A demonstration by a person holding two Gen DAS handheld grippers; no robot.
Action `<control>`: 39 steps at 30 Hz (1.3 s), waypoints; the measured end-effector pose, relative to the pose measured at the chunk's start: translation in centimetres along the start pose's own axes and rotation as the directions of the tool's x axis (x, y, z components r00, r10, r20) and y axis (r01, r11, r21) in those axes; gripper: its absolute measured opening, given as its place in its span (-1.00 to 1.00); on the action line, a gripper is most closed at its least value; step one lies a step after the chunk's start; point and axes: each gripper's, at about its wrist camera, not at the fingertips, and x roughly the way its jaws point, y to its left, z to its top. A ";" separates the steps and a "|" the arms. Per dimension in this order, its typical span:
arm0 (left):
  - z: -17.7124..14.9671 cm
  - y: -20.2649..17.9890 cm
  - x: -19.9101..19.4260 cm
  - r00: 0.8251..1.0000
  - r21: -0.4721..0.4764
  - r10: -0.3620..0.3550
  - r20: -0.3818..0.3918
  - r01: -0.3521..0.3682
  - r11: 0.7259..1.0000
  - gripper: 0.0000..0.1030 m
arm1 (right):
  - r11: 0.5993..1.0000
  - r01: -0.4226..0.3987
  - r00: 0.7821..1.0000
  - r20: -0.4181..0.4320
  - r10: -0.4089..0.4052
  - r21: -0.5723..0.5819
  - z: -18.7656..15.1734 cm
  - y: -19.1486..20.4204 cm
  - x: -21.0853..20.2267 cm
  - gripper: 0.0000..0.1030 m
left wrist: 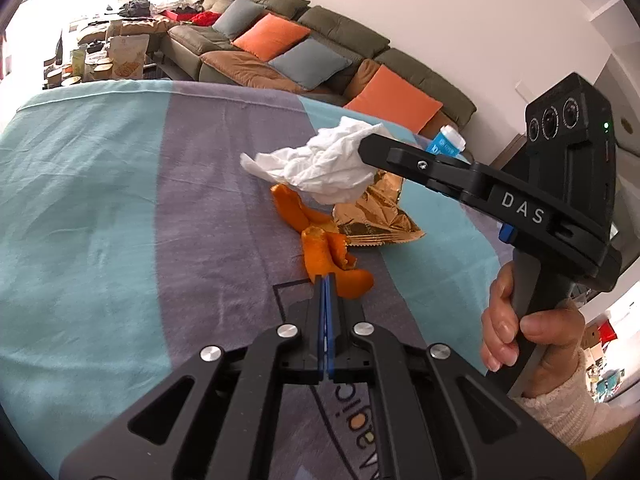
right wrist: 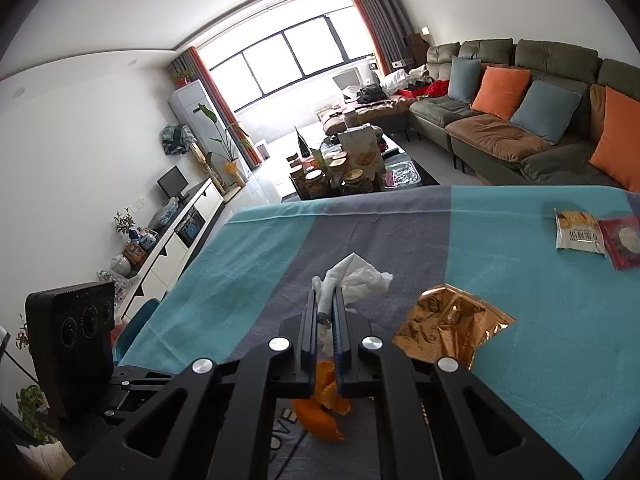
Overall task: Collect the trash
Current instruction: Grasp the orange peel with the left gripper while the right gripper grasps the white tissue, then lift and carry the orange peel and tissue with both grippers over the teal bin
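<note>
My right gripper [right wrist: 325,300] is shut on a crumpled white tissue [right wrist: 356,276] and holds it above the cloth-covered table [right wrist: 540,340]. In the left wrist view the tissue [left wrist: 320,164] hangs from the right gripper's tip [left wrist: 366,146], above orange peel [left wrist: 324,248] and a gold foil wrapper [left wrist: 372,216]. My left gripper [left wrist: 325,280] is shut and empty, its tips just short of the peel. The right wrist view shows the peel [right wrist: 320,412] under the fingers and the wrapper [right wrist: 448,328] to the right.
Two snack packets [right wrist: 580,234] lie at the table's far right. A blue-and-white tube [left wrist: 444,142] stands beyond the tissue. A sofa with cushions [right wrist: 520,120] and a cluttered coffee table [right wrist: 352,168] lie past the table edge.
</note>
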 end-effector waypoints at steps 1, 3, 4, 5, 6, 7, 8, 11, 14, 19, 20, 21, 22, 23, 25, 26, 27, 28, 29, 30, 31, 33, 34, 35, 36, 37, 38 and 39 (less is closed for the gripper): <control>-0.1 0.1 -0.3 1.000 -0.002 -0.003 0.004 0.003 1.000 -0.99 | 1.000 -0.004 1.000 0.006 0.004 -0.003 0.1 0.2 -0.2 -0.90; 0.0 0.3 -0.3 1.000 -0.008 -0.019 -0.002 0.019 1.000 -0.98 | 1.000 -0.007 1.000 0.015 0.007 -0.005 0.2 0.5 -0.5 -0.90; 0.1 0.3 -0.2 1.000 -0.010 -0.024 -0.009 0.024 1.000 -0.96 | 1.000 -0.009 1.000 0.019 0.009 -0.004 0.3 0.6 -0.7 -0.90; 0.2 0.2 0.1 0.999 -0.010 -0.025 -0.020 0.025 1.000 -0.77 | 1.000 -0.010 1.000 0.022 0.010 -0.004 0.2 0.7 -0.9 -0.90; 0.4 0.1 0.5 0.999 -0.006 -0.027 -0.029 0.027 1.000 -0.65 | 1.000 -0.012 1.000 0.027 0.012 -0.002 0.3 0.7 -1.1 -0.90; 0.6 0.0 0.7 0.999 -0.002 -0.018 -0.030 0.018 1.000 -0.49 | 1.000 -0.011 0.999 0.031 0.011 0.001 0.3 0.7 -1.3 -0.90; 0.7 -0.2 1.1 0.999 0.006 -0.007 -0.032 0.007 1.000 -0.45 | 1.000 -0.011 0.999 0.032 0.011 0.003 0.3 0.6 -1.4 -0.90; 1.1 -0.3 2.2 0.999 0.001 -0.010 -0.049 0.010 1.000 -0.38 | 1.000 -0.011 1.000 0.029 0.011 0.014 0.1 0.3 -1.4 -0.90; 1.4 -0.4 3.3 0.998 0.000 -0.007 -0.065 0.007 1.000 -0.38 | 1.000 -0.012 1.000 0.021 0.011 0.021 -0.1 0.0 -1.3 -0.90; 1.4 -0.4 4.2 0.996 -0.013 -0.024 -0.083 0.023 1.000 -0.47 | 0.999 -0.019 1.000 0.017 0.019 0.036 -0.5 -0.5 -1.2 -0.90; 1.3 -0.3 4.1 0.996 -0.012 -0.023 -0.081 0.022 1.000 -0.50 | 0.999 -0.021 1.000 0.019 0.020 0.039 -0.5 -0.5 -1.2 -0.90; 1.1 -0.4 3.8 0.997 -0.008 -0.023 -0.075 0.022 1.000 -0.53 | 0.999 -0.025 0.999 0.021 0.024 0.042 -0.6 -0.5 -1.3 -0.90; 1.1 -0.5 3.7 0.997 -0.005 -0.024 -0.073 0.023 1.000 -0.60 | 0.999 -0.028 0.999 0.024 0.027 0.044 -0.5 -0.5 -1.3 -0.90; 1.0 -0.6 3.5 0.997 -0.003 -0.021 -0.068 0.021 1.000 -0.62 | 0.998 -0.032 0.999 0.028 0.030 0.046 -0.5 -0.5 -1.4 -0.90; 0.8 -0.6 3.0 0.998 0.000 -0.020 -0.059 0.020 1.000 -0.63 | 0.998 -0.038 0.999 0.035 0.036 0.047 -0.5 -0.5 -1.7 -0.90; 0.7 -0.7 2.9 0.998 0.001 -0.020 -0.056 0.020 1.000 -0.65 | 0.998 -0.041 0.998 0.039 0.040 0.045 -0.4 -0.4 -1.7 -0.90; 0.5 -0.6 2.5 0.999 0.004 -0.020 -0.049 0.020 1.000 -0.66 | 0.998 -0.045 0.998 0.044 0.043 0.040 -0.3 -0.2 -1.8 -0.90; 0.4 -0.6 2.2 0.999 0.006 -0.017 -0.043 0.017 1.000 -0.67 | 0.998 -0.047 0.998 0.046 0.046 0.037 -0.2 -0.1 -1.9 -0.90; 0.3 -0.7 1.7 0.999 0.012 -0.010 -0.034 0.010 1.000 -0.67 | 0.998 -0.051 0.998 0.047 0.050 0.035 -0.2 0.1 -2.0 -0.90; 0.1 -0.8 1.2 1.000 0.020 -0.001 -0.024 0.001 1.000 -0.67 | 0.998 -0.057 0.997 0.051 0.055 0.032 -0.1 0.3 -2.1 -0.90; 0.0 -0.9 0.8 1.000 0.024 0.009 -0.017 -0.009 1.000 -0.67 | 0.998 -0.061 0.997 0.054 0.060 0.028 -0.1 0.5 -2.1 -0.90; -0.3 -0.8 -0.4 1.000 0.030 0.031 0.003 -0.031 0.999 -0.67 | 0.997 -0.074 0.996 0.060 0.073 0.025 0.1 0.9 -2.3 -0.90; -0.4 -0.6 -1.0 0.999 0.031 0.041 0.015 -0.041 0.999 -0.67 | 0.996 -0.083 0.995 0.063 0.081 0.022 0.2 1.2 -2.3 -0.90; -0.5 -0.4 -1.7 0.999 0.025 0.048 0.025 -0.049 0.998 -0.67 | 0.996 -0.089 0.994 0.066 0.088 0.021 0.2 1.3 -2.4 -0.90; -0.6 -0.1 -2.2 0.998 0.020 0.055 0.031 -0.055 0.998 -0.67 | 0.995 -0.101 0.993 0.067 0.099 0.019 0.2 1.6 -2.4 -0.90; -0.7 0.4 -2.9 0.997 0.014 0.064 0.039 -0.065 0.998 -0.67 | 0.993 -0.113 0.992 0.067 0.112 0.017 0.2 1.8 -2.4 -0.90; -0.8 0.7 -3.4 0.996 0.005 0.074 0.042 -0.074 0.997 -0.67 | 0.993 -0.119 0.991 0.067 0.118 0.016 0.2 2.0 -2.4 -0.90; -0.9 1.1 -3.9 0.995 -0.002 0.088 0.044 -0.088 0.996 -0.67 | 0.991 -0.131 0.989 0.066 0.130 0.014 0.2 2.3 -2.4 -0.90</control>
